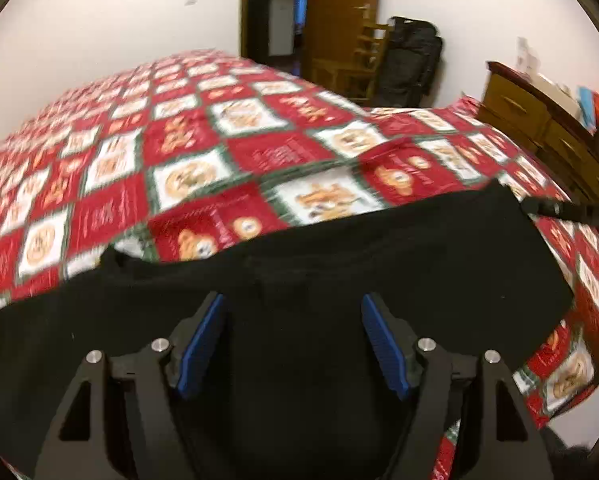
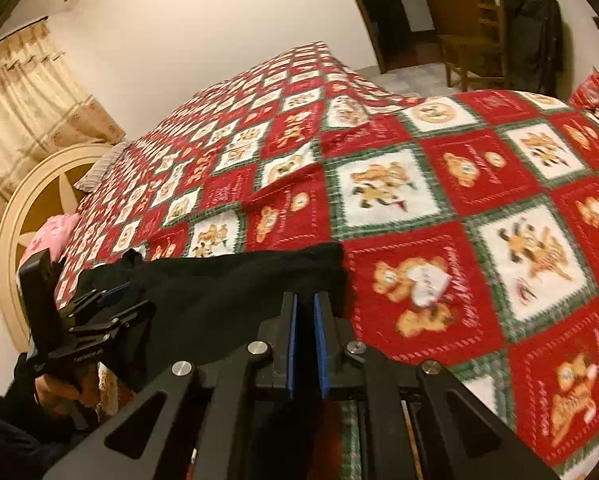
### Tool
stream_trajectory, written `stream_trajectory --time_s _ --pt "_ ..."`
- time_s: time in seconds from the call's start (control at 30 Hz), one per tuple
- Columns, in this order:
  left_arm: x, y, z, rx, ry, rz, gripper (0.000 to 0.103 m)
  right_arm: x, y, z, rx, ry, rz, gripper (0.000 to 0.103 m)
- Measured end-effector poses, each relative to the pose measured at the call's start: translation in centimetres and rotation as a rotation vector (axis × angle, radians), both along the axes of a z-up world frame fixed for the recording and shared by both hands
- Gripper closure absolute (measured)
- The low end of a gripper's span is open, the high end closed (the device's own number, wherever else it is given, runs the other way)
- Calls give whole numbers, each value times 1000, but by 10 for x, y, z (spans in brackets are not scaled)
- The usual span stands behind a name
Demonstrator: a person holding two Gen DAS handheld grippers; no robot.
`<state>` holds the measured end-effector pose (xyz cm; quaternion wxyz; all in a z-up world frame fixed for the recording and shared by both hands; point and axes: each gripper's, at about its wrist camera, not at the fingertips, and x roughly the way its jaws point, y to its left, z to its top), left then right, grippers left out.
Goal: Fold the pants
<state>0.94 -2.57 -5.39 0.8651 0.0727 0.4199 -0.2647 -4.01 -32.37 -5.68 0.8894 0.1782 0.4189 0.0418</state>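
Note:
The black pants lie spread across the near edge of a bed with a red, white and green bear-pattern blanket. My left gripper hovers over the pants with its blue pads wide apart and nothing between them. In the right wrist view the pants hang from the bed's near edge, and my right gripper has its blue pads nearly together with black cloth of the pants' edge pinched between them. The left gripper also shows in the right wrist view, at the pants' left end.
A wooden dresser stands right of the bed. A wooden chair and black bag stand by the open doorway. A round headboard, pink pillow and curtain lie at the bed's far left.

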Motion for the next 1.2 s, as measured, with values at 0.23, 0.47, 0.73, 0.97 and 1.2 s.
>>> stream_trajectory --time_s 0.23,0.47,0.73,0.97,1.2 --pt "13 1 -9 -4 2 96 28 35 6 -11 -153 57 -87 94" --pt "27 -3 -14 11 -43 186 19 49 -7 -11 -166 72 -133 94" --pt "15 14 10 -26 -51 162 19 15 69 22 -171 -95 172 91" --pt "12 4 -1 23 -51 129 19 56 104 -27 -270 65 179 95" --pt "26 3 -10 42 13 157 16 48 93 -20 -138 25 39 91"
